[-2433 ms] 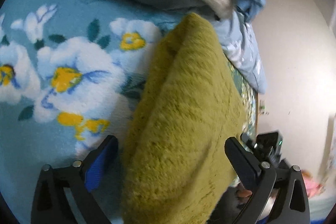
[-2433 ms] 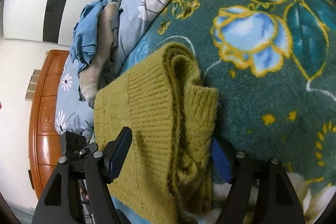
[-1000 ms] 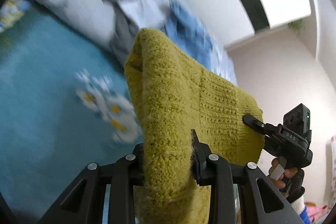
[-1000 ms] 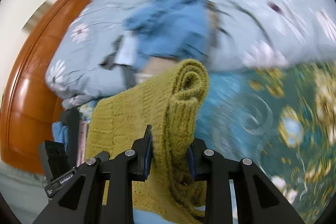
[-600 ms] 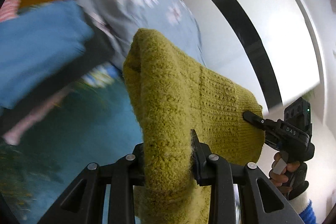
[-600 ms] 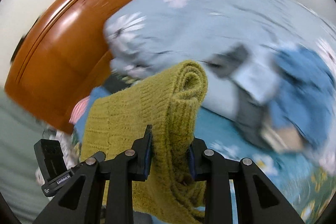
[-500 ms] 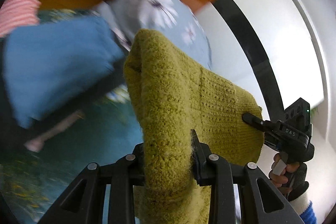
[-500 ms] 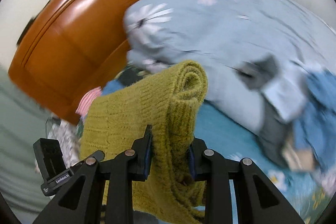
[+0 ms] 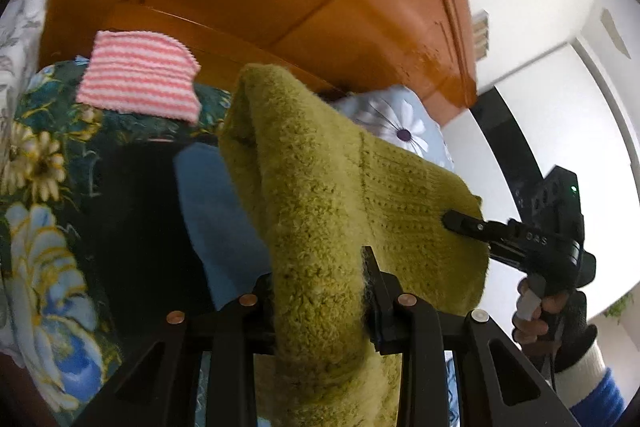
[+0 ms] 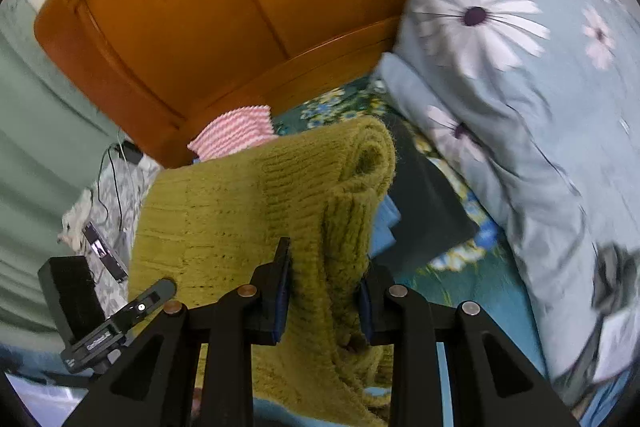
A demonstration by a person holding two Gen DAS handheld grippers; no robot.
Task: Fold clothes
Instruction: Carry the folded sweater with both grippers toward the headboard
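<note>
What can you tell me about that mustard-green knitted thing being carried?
The sweater is a thick, fuzzy olive-yellow knit, ribbed in places, folded into a bundle of several layers. It hangs in the air above the flowered bed cover, pinched at one end by the left gripper and at the other by the right gripper. Its lower edge droops below both grips.

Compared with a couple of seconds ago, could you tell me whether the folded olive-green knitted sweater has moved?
Yes. The olive-green knitted sweater lay on the floral blanket; now both claws carry it toward the orange wooden headboard.
</note>
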